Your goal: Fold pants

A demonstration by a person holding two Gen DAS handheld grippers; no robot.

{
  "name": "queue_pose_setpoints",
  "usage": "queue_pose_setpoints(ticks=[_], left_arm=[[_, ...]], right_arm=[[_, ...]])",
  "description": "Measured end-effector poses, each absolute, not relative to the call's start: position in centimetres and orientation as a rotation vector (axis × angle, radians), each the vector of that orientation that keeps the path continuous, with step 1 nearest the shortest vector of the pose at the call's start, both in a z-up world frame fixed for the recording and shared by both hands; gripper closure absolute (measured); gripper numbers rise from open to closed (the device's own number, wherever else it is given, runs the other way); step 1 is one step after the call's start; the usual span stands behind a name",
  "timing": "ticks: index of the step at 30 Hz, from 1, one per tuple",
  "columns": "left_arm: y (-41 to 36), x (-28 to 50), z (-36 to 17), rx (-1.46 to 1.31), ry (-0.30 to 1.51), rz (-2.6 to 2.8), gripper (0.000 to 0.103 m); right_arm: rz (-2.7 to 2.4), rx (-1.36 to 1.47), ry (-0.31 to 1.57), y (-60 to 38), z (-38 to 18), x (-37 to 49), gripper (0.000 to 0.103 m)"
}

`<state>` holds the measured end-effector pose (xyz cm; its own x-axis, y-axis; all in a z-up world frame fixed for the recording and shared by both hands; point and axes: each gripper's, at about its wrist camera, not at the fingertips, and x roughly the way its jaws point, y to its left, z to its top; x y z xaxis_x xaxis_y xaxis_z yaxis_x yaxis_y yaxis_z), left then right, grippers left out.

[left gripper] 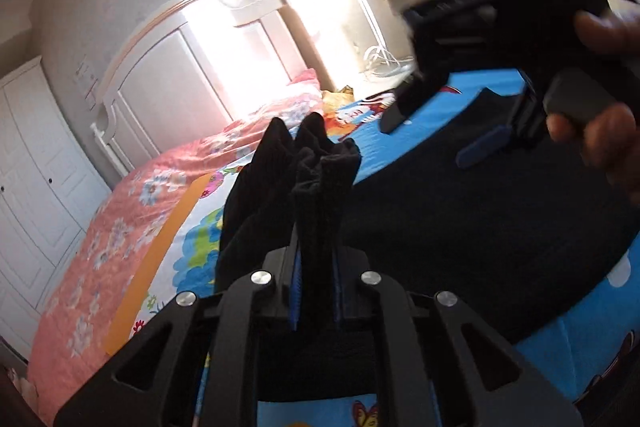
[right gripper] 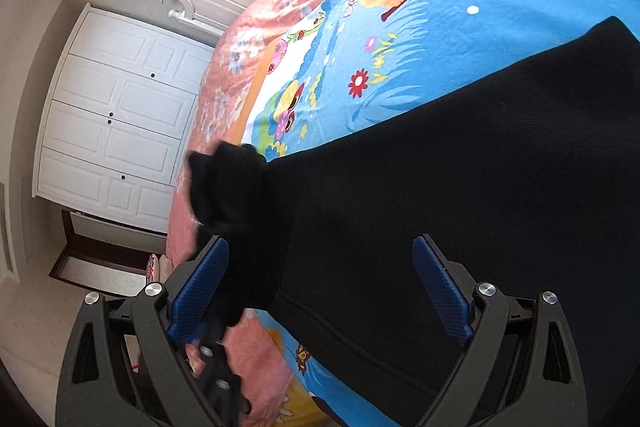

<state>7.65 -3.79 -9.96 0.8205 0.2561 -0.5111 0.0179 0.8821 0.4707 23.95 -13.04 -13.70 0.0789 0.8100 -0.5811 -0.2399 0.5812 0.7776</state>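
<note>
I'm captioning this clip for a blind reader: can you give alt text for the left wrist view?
The left gripper is shut on a bunched end of black pants, lifted over a blue cartoon bedsheet. At upper right a hand holds the right gripper, jaws open, above the pants.

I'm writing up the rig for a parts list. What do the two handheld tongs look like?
Both match: matte black plastic frames with triangular cut-outs, round silver bolt heads at the pivots, and blue textured pads on the fingers. The right tongs show this best; the left tongs show only thin blue edges. Seen from the left camera, the right unit has a boxy black top with a small green light. No sleeves visible.
</note>
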Motion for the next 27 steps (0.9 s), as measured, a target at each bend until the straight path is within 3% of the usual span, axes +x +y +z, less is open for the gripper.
queue_pose_setpoints(ticks=[5, 16, 18, 19, 20, 22, 27], left_arm=[[-8.1, 7.8, -17.0, 0.707, 0.613, 0.144, 0.092], [-5.4, 7.6, -12.5, 0.567, 0.503, 0.161, 0.092], [-5.5, 7.7, -12.5, 0.578, 0.502, 0.152, 0.092], [-5.9, 7.9, -12.6, 0.594, 0.502, 0.156, 0.092], [-6.1, 8.2, -12.7, 0.612, 0.497, 0.163, 0.092], [-6.9, 8.4, -12.4, 0.625, 0.488, 0.167, 0.092], [-11.5, 8.7, -12.2, 0.654, 0.423, 0.083, 0.092]], right_arm=[[0.84, 0.599, 1.318, -14.6, -15.6, 24.4, 0.013], [0.975, 0.482, 1.451, -6.8, -16.2, 24.2, 0.013], [1.0, 0.461, 1.463, -5.0, -16.5, 24.9, 0.024], [1.011, 0.446, 1.465, -4.3, -16.7, 25.3, 0.048], [0.998, 0.42, 1.474, -4.0, -16.8, 25.6, 0.065], [1.006, 0.409, 1.457, -4.6, -16.3, 25.9, 0.072], [0.977, 0.38, 1.34, -11.1, -13.7, 25.7, 0.075]])
